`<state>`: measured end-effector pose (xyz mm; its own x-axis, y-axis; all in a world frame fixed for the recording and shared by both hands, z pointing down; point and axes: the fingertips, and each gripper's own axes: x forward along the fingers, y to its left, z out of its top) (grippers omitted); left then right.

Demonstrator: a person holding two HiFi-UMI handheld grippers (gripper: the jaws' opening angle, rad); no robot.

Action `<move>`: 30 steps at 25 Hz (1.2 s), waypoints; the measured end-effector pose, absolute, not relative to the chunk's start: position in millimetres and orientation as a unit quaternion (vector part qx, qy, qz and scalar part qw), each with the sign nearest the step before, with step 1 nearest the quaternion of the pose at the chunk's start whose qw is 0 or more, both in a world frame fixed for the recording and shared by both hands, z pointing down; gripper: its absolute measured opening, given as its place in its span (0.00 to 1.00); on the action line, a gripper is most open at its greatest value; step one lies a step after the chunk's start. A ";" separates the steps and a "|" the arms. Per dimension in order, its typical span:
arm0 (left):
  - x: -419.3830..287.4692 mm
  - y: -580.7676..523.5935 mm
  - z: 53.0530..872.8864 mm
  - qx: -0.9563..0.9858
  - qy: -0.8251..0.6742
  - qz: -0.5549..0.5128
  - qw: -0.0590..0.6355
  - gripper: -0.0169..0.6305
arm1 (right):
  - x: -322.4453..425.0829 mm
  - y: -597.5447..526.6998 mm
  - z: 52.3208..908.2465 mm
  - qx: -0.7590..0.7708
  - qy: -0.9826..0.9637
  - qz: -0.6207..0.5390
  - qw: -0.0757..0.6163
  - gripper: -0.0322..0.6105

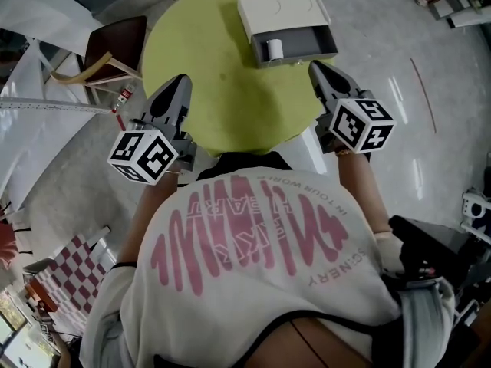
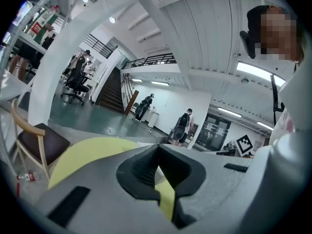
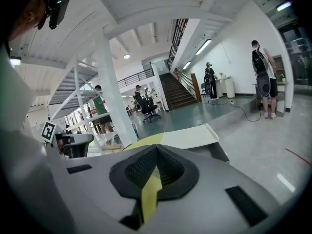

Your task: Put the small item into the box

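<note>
A white box (image 1: 280, 10) sits at the far side of the round yellow-green table (image 1: 207, 75). Its grey drawer (image 1: 307, 43) is pulled out toward me, with a small white item (image 1: 273, 50) standing in its left end. My left gripper (image 1: 181, 81) hovers over the table's near left edge, jaws shut and empty. My right gripper (image 1: 316, 67) is shut and empty too, its tip just in front of the drawer's right corner. In the left gripper view the left gripper (image 2: 157, 150) points across the table (image 2: 92, 152). In the right gripper view the right gripper (image 3: 156, 149) faces the box (image 3: 190, 136).
A wooden chair (image 1: 107, 48) with a dark seat stands left of the table, also in the left gripper view as the chair (image 2: 41, 140). White frames and sheets lie further left. People, office chairs and a staircase are far off across the hall floor.
</note>
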<state>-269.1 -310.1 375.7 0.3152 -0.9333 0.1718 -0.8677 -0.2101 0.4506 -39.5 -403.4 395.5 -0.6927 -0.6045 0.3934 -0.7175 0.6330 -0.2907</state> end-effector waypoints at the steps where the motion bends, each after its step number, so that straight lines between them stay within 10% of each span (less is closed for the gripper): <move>1: -270.6 -310.0 374.3 0.773 -0.583 -0.071 0.239 0.04 | -39.7 -402.5 395.0 0.369 -0.894 0.217 0.130 0.06; 30: -272.0 -263.4 371.4 0.763 -0.595 -0.088 0.237 0.04 | -42.9 -364.1 401.5 0.355 -0.897 0.212 0.157 0.06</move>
